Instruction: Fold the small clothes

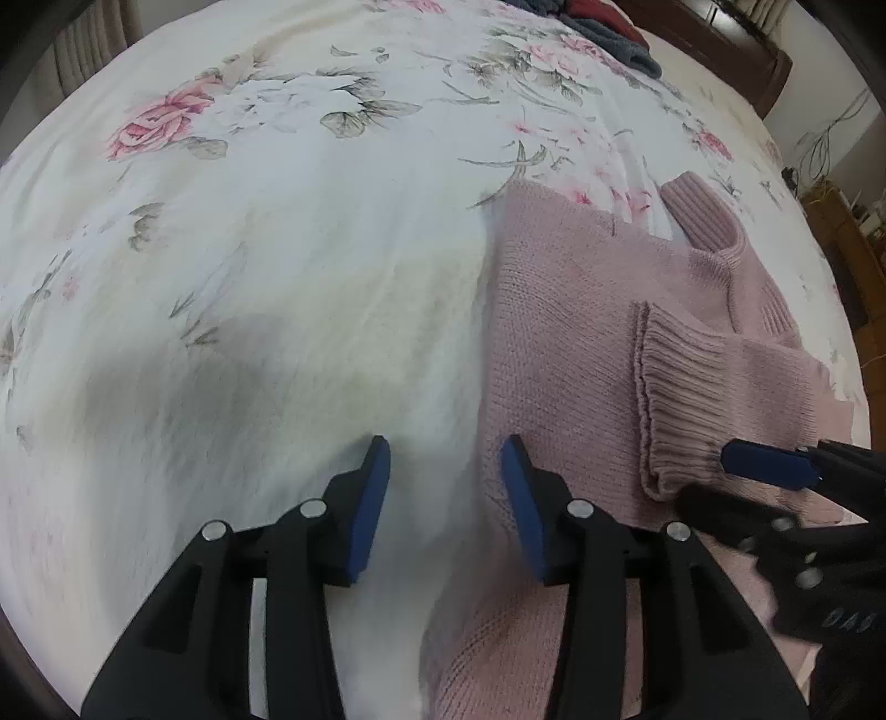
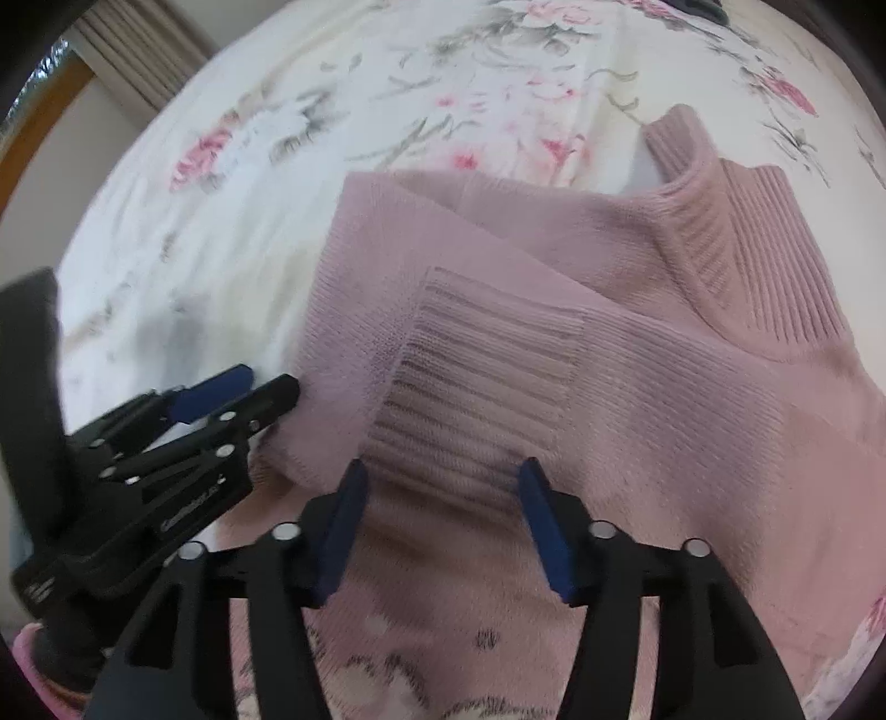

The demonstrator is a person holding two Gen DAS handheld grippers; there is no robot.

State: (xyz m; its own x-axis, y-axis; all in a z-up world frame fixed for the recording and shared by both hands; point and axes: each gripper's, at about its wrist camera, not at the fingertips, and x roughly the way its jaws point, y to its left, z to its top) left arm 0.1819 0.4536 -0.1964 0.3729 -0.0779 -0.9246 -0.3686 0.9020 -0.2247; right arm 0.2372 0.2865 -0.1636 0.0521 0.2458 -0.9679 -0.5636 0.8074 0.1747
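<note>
Sweater (image 2: pixel 637 354): pink, ribbed knit, sleeve folded.

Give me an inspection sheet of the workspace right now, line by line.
Surface: bed with a floral sheet, white with pink roses.
Job's things: pink knit sweater lying flat, a sleeve folded across its body, ribbed cuff on top, ribbed collar at the far end.
Clutter: dark blue and red clothes piled at the far edge of the bed.
Grippers: left gripper open, straddling the sweater's edge; right gripper open over the cuff.
Cables: wires against the far wall.
Surroundings: curtain, dark wooden headboard, wooden furniture.
</note>
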